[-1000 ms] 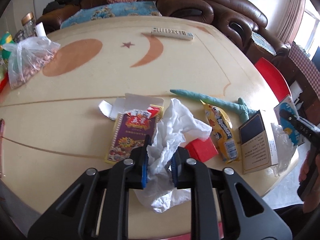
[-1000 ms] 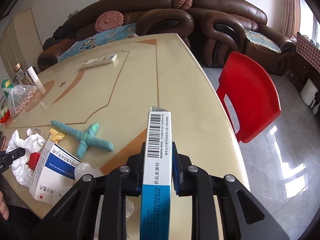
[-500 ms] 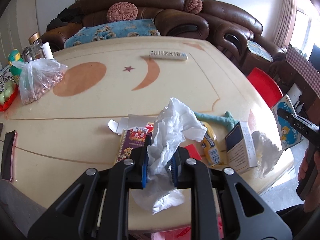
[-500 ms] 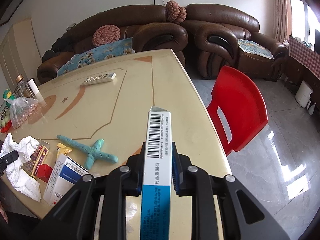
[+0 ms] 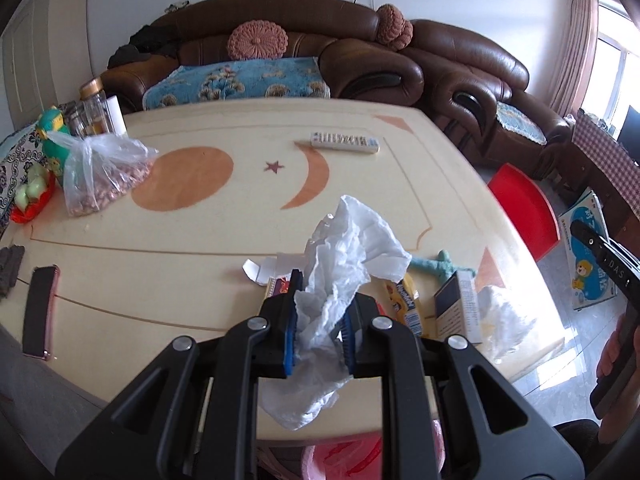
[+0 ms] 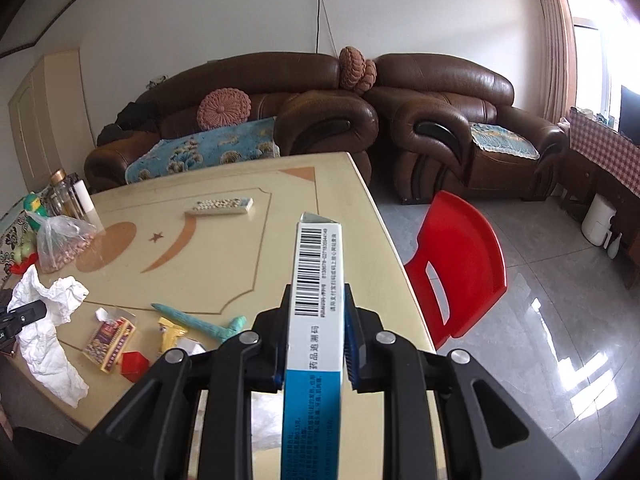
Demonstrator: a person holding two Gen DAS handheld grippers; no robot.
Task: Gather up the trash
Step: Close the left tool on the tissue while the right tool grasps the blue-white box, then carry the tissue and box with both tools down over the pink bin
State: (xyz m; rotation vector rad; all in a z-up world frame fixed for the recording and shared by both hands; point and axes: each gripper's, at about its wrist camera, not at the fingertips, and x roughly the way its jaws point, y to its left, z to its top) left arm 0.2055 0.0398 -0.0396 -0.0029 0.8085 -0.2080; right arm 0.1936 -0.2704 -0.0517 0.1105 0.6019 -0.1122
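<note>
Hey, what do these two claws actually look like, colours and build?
Both match. The left claw and right claw have matte black, angular frames with triangular cut-outs, silver round bolts at the joints, and blue ribbed pads inside the fingers. "DAS" is printed in white on the right one's side. No cables or sleeves show.

Daylight pours from the window (image 6: 592, 60) at right, overexposed; glare streaks the floor (image 6: 560, 320). Fisheye bending and dark vignette mark the edges.

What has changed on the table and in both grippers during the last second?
Both grippers rose and drew back from the table: the left gripper carried the crumpled tissue up, the right gripper the medicine box. Both stayed clamped; the remaining litter did not move.
</note>
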